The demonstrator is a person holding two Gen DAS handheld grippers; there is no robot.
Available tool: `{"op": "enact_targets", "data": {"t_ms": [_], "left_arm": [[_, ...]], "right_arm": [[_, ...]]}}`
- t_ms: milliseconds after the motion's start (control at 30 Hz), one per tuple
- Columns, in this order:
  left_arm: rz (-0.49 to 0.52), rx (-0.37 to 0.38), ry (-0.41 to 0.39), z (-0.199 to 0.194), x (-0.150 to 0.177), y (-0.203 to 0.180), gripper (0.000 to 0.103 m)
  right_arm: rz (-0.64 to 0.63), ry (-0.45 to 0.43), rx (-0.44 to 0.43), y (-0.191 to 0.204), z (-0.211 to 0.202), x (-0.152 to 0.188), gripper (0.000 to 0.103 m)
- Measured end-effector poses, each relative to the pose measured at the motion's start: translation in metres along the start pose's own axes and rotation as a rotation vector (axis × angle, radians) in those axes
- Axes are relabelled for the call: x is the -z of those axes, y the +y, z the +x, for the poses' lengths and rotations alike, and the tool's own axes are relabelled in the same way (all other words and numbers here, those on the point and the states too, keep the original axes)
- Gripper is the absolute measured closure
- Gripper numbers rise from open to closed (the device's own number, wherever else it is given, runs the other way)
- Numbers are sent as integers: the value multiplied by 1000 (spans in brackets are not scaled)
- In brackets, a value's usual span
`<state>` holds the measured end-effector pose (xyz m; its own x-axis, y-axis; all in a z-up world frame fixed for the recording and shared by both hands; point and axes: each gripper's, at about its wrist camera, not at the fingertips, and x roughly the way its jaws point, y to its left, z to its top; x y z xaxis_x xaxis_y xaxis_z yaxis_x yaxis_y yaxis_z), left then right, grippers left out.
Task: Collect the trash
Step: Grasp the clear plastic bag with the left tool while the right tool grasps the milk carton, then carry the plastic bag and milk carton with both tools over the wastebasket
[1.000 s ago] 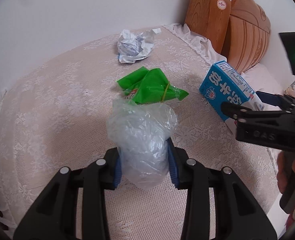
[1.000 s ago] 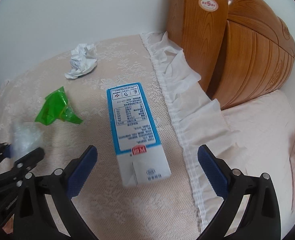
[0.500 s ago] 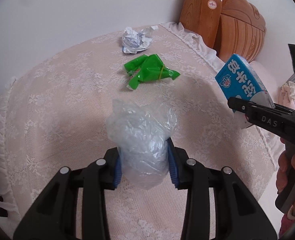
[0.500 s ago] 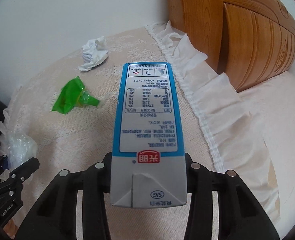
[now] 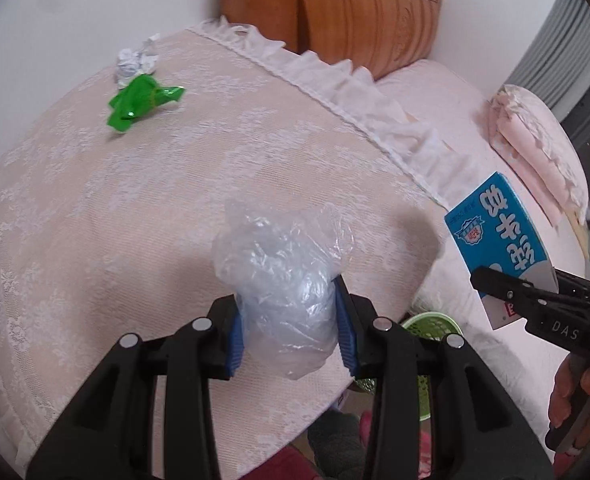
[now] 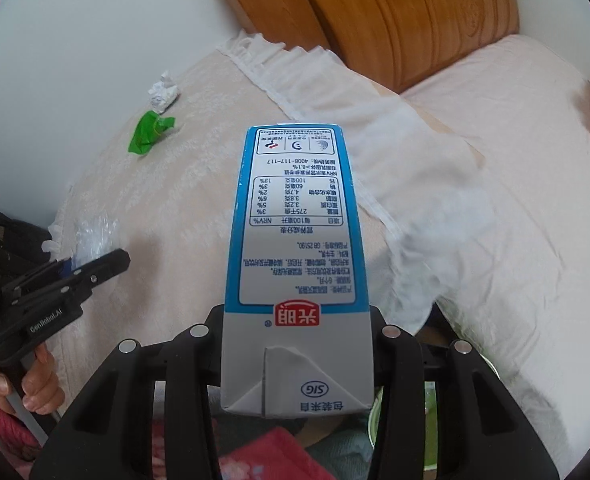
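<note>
My left gripper (image 5: pixel 289 332) is shut on a crumpled clear plastic bag (image 5: pixel 283 268), held above the front edge of the lace-covered table (image 5: pixel 95 220). My right gripper (image 6: pixel 297 344) is shut on a blue and white milk carton (image 6: pixel 295 240), lifted off the table; the carton also shows in the left wrist view (image 5: pixel 499 240). A green wrapper (image 5: pixel 139 100) and a crumpled white paper (image 5: pixel 133 62) lie at the table's far side, also in the right wrist view as the green wrapper (image 6: pixel 149 132) and the paper (image 6: pixel 163 92).
A green basket (image 5: pixel 431 324) sits on the floor below the table edge, partly hidden by my left gripper. A bed with pink sheets (image 6: pixel 515 160) and a wooden headboard (image 6: pixel 395 12) lies to the right. Folded pink bedding (image 5: pixel 535 140) sits on it.
Both grippers have pulled back and to the right from the table with their loads. The carton, on the table a second ago, was grasped and lifted. The green basket has come into view.
</note>
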<state>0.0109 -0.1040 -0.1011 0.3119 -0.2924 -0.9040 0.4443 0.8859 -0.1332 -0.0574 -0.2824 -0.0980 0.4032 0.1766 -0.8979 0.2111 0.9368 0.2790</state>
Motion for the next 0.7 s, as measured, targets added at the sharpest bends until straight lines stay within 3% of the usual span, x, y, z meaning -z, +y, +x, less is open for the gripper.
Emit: {"op": "enact_targets", "data": {"t_ms": [200,700], "left_arm": [[90,50,34,4,8,-52,66],[308,82,94,16,28,-141,66]], "right_arm": [[145,18,17,-49,-17,48,60],[264,-48,24,-99,-46,72,60]]}}
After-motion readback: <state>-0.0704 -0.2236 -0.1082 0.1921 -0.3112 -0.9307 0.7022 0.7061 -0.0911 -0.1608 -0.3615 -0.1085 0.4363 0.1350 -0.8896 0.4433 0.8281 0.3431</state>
